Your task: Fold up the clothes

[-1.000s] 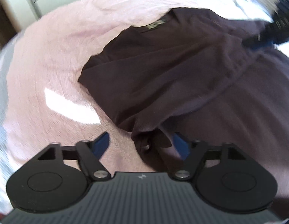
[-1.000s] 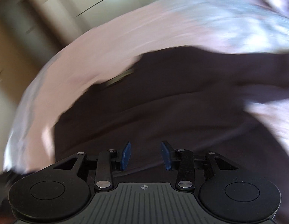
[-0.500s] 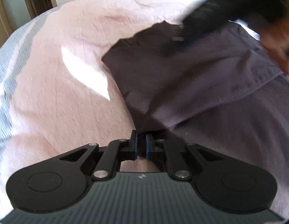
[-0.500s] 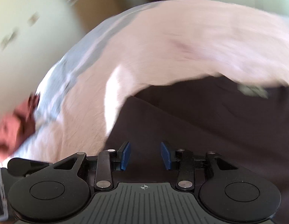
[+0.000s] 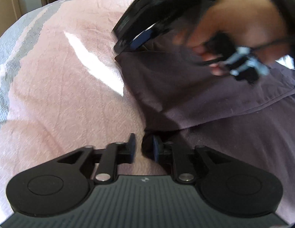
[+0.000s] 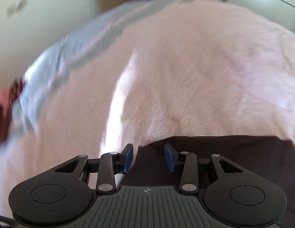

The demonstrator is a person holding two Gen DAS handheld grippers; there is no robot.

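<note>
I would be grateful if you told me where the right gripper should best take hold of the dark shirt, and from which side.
Probably at the shirt's far edge, right ahead of the right gripper. That edge lies flat on the pink bedspread, so come down from above with the open fingers straddling it, one over cloth, one over bedspread, then pinch.

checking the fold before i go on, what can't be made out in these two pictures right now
- Left wrist view: the hand and right claw are motion-blurred and cover the top of the dark shirt.
- Left wrist view: whether the left claw pinches cloth; its tips sit in shadow.
- Right wrist view: the blanket is smeared; the shirt's near edge is cut off.
</note>
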